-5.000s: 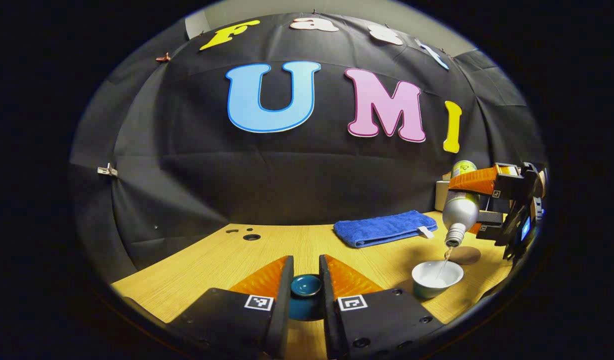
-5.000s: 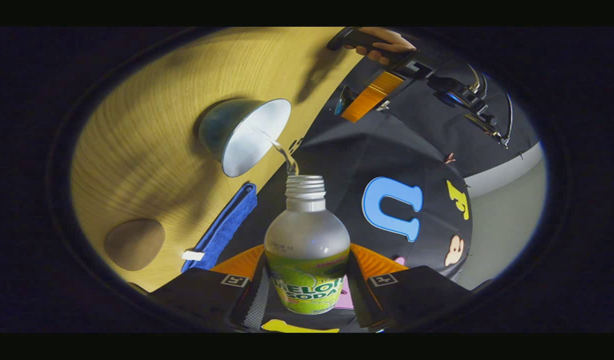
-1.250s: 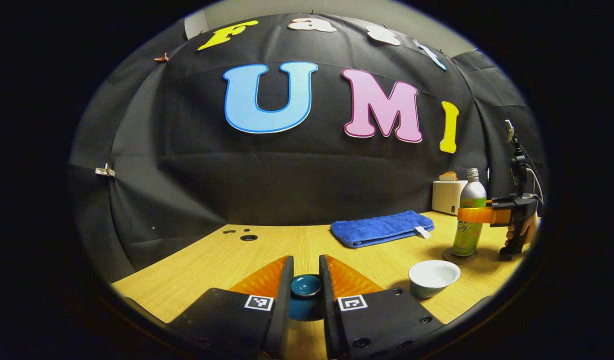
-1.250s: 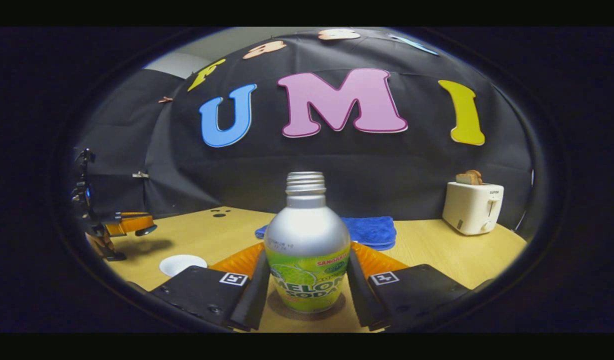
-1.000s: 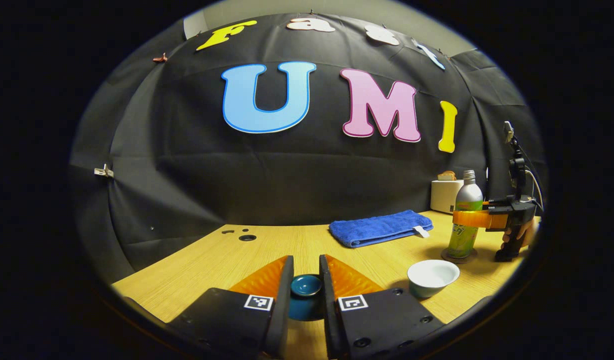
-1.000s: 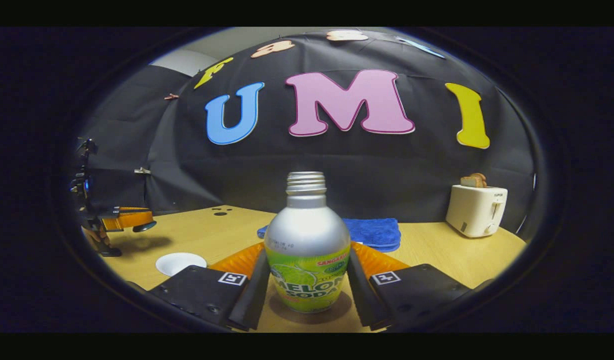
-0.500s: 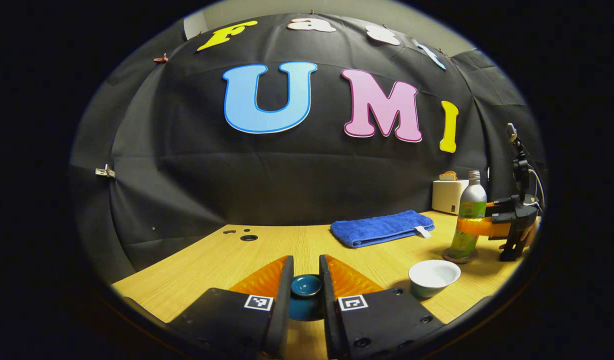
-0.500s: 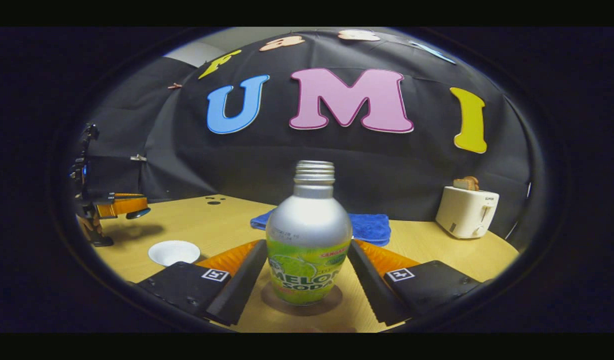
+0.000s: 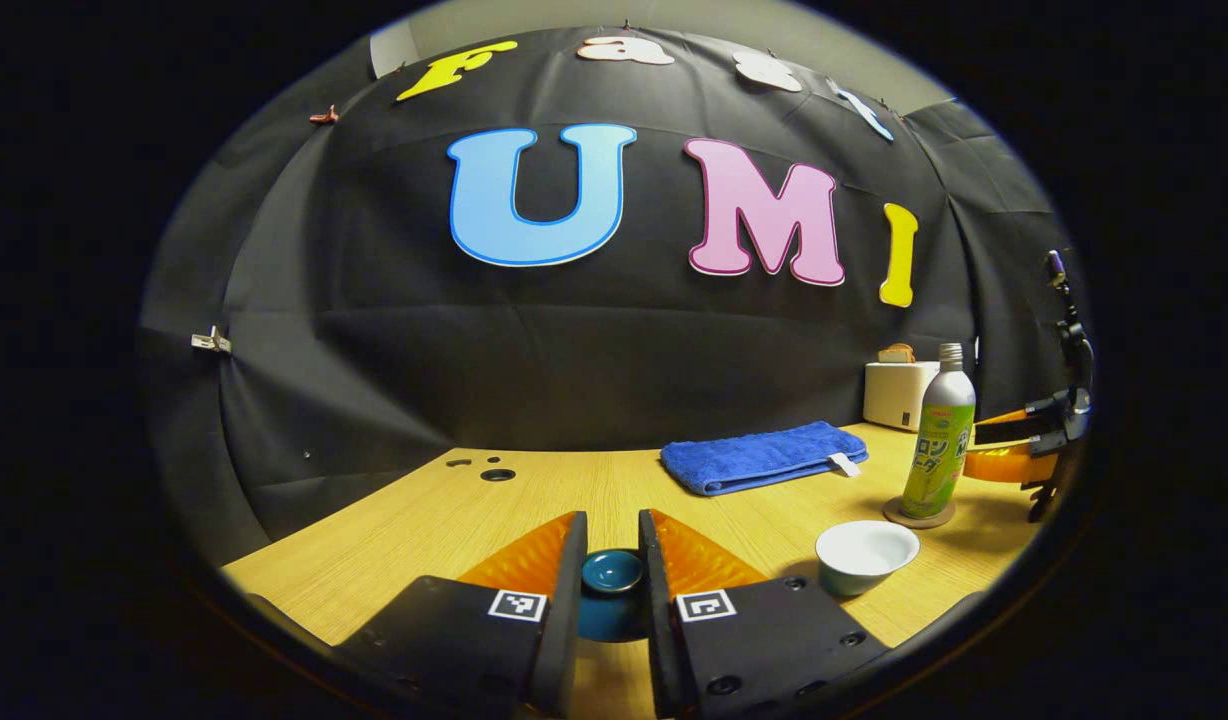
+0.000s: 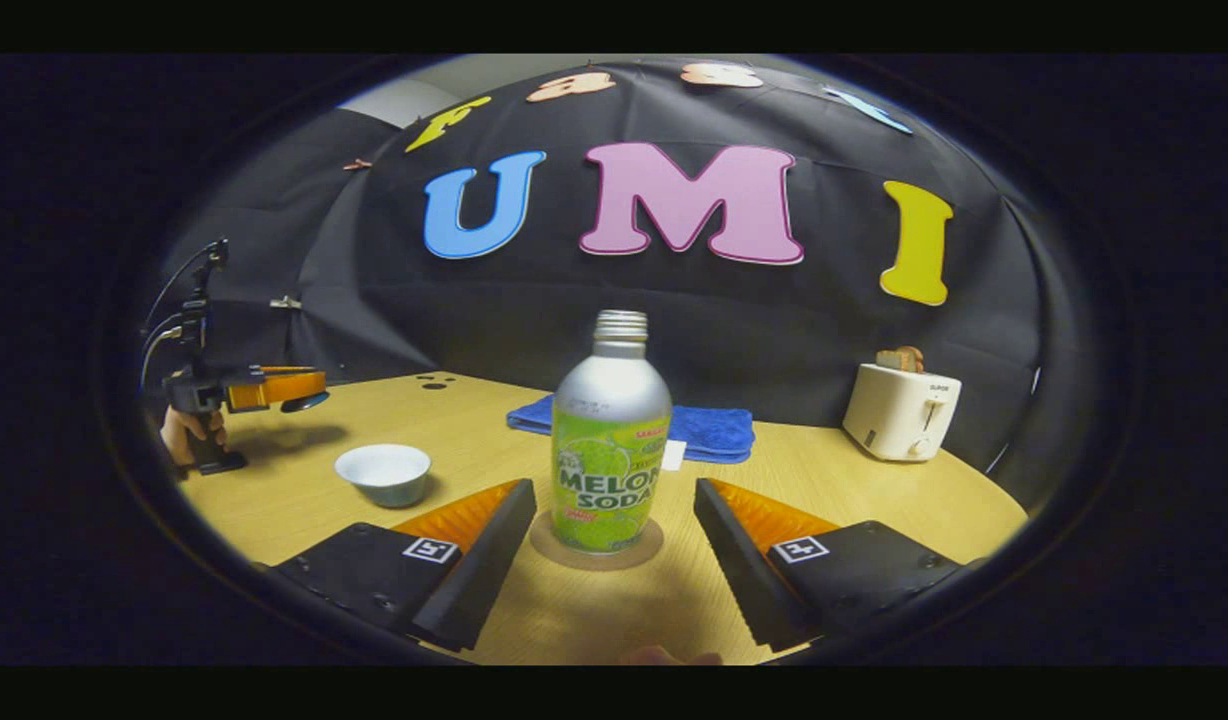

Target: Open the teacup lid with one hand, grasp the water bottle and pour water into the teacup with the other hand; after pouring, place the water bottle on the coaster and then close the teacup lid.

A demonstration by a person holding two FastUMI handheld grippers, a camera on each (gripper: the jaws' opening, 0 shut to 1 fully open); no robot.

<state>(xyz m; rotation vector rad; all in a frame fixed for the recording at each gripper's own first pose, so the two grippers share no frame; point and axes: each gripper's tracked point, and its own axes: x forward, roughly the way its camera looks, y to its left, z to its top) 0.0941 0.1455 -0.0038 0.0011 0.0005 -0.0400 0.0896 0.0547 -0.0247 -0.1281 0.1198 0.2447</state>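
With the right gripper (image 10: 614,545) spread clear of the bottle (image 10: 611,440), the left gripper (image 9: 612,585) apparently pinching the lid (image 9: 612,578) may chip the cup (image 9: 866,556) if lowered off-centre.

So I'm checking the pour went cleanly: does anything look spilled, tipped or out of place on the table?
Nothing stands out. The water bottle stands upright on the coaster, the teacup sits upright, and no puddle shows on the table. The lid is off, held in the left gripper.
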